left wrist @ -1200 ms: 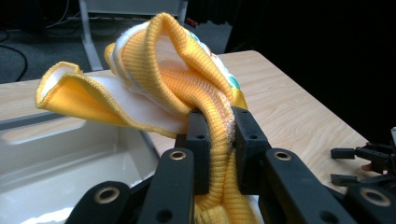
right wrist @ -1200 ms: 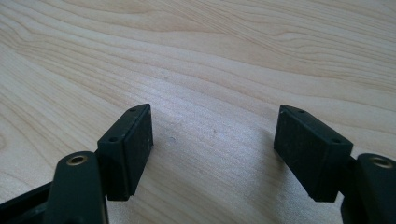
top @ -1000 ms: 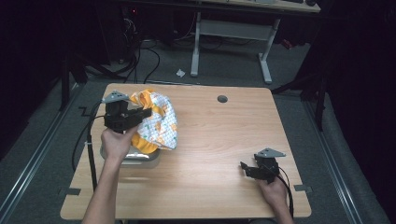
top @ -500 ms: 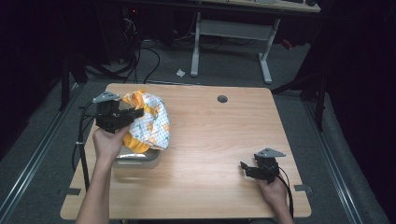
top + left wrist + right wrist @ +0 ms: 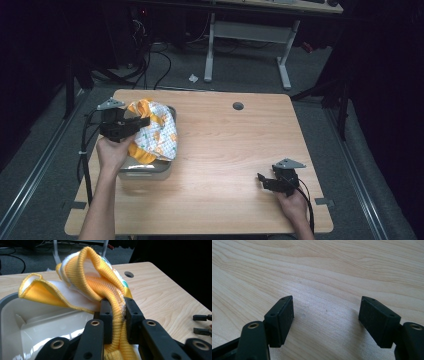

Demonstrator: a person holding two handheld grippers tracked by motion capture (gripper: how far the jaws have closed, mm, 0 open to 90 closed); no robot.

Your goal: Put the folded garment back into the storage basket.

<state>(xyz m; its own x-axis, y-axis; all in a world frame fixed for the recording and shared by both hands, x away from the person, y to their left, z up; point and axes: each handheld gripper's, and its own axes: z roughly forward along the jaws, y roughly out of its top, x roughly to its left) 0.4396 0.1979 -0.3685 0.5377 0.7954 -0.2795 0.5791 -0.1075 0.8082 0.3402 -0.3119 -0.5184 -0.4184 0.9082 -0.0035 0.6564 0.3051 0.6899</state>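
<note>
Two grippers: the left gripper (image 5: 116, 315) pinches one yellow cloth (image 5: 95, 282) tight, just above one grey tub (image 5: 145, 170). Far from the tub, the right gripper (image 5: 325, 320) is spread wide, holding nothing.

The garment (image 5: 100, 287) runs out past the bottom edge in the left gripper view, its printed side mostly turned away. It covers much of the bin (image 5: 150, 170) from above, hiding the inside.
</note>
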